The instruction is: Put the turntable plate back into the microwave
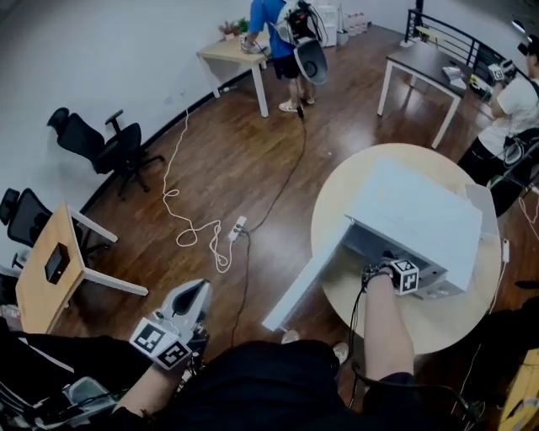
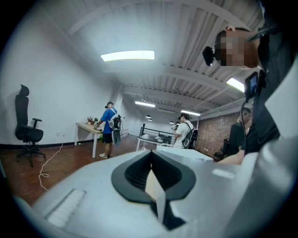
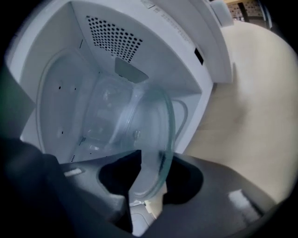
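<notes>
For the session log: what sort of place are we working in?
Likely an open office or lab room: black office chairs, plain desks, and other people wearing recording rigs.

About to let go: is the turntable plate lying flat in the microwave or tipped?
Tipped: the turntable plate stands on edge, rim clamped in the right tongs, at the microwave opening.

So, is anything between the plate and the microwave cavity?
Nothing visible. The door is swung open, the cavity looks bare, and the right gripper holds the plate tilted at the opening.
</notes>
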